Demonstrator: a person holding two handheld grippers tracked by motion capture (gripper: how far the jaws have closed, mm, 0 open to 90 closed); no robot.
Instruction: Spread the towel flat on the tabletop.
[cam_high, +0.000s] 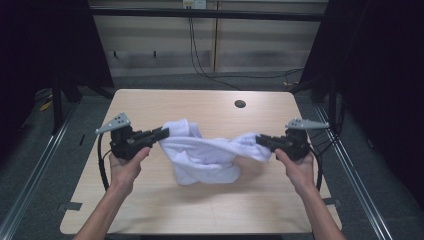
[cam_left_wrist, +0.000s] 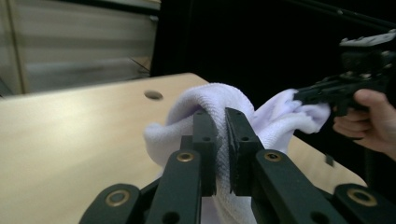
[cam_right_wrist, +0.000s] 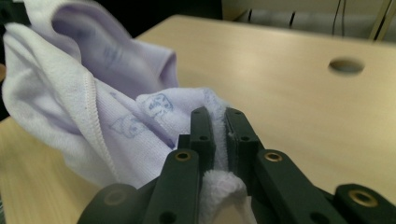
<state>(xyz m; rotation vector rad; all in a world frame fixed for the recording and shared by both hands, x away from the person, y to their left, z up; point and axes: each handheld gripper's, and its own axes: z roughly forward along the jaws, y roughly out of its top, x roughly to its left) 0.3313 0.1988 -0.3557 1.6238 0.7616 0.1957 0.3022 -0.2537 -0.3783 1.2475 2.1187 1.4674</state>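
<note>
A white towel (cam_high: 207, 156) sags above the wooden table (cam_high: 150, 210) centre, clamped at nine o'clock by the left hand-held gripper (cam_high: 164, 133) and at three o'clock by the right hand-held gripper (cam_high: 260, 139); such shallow edge grips could slip under tension.

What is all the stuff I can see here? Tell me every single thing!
towel: one, white with faint printed pictures, held up between both grippers, its middle sagging onto the table
table: one, light wood
cable hole: one, dark and round, far side of the table top
wall cables: a few, black, hanging behind the table
left gripper: one, black, shut on the towel's left end
right gripper: one, black, shut on the towel's right end
hands: two, each holding a gripper
</note>
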